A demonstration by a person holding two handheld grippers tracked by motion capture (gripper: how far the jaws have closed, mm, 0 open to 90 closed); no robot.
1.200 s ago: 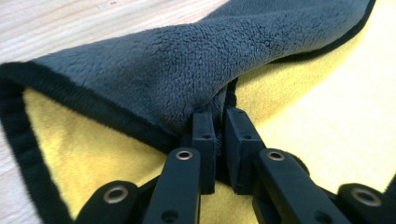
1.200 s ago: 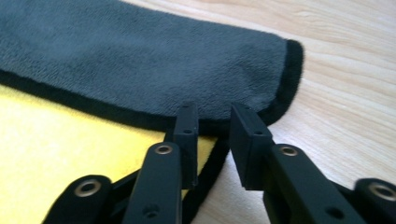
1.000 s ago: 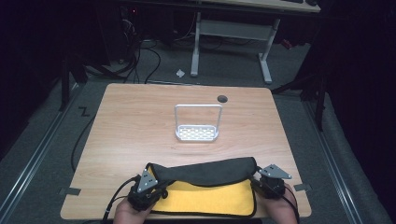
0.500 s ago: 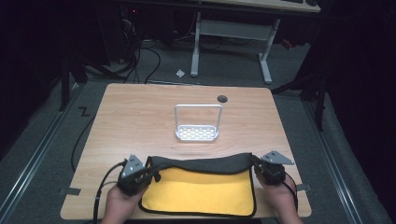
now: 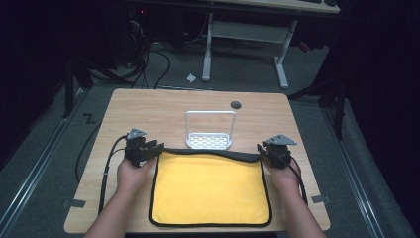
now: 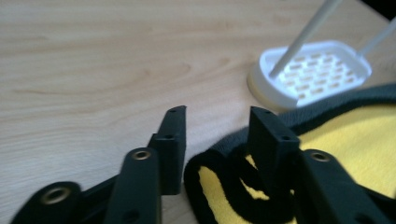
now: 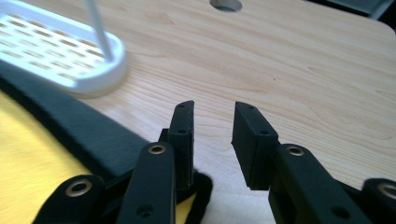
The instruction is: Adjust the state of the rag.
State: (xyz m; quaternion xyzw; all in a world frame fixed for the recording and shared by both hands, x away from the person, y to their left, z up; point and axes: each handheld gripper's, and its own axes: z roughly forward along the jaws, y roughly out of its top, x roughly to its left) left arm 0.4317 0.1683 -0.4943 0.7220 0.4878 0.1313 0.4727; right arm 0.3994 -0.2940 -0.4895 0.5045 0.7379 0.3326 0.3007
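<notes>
The yellow cloth (image 5: 210, 186) with its black edging lies spread flat on the near half of the worktop (image 5: 148, 106), its near edge close to the worktop's front edge. Judging by that, the spreading looks done, with letting go and drawing clear the part in hand. The left gripper (image 5: 148, 150) sits at the cloth's far left corner, fingers (image 6: 173, 135) apart, the bunched corner lying loose between them. The right gripper (image 5: 265, 151) sits at the far right corner, fingers (image 7: 250, 135) apart with bare wood between them; the corner lies under its left finger. Just beyond the cloth's far edge stands a small white perforated tray (image 5: 209, 140) with a tall wire handle; nothing lies in it.
</notes>
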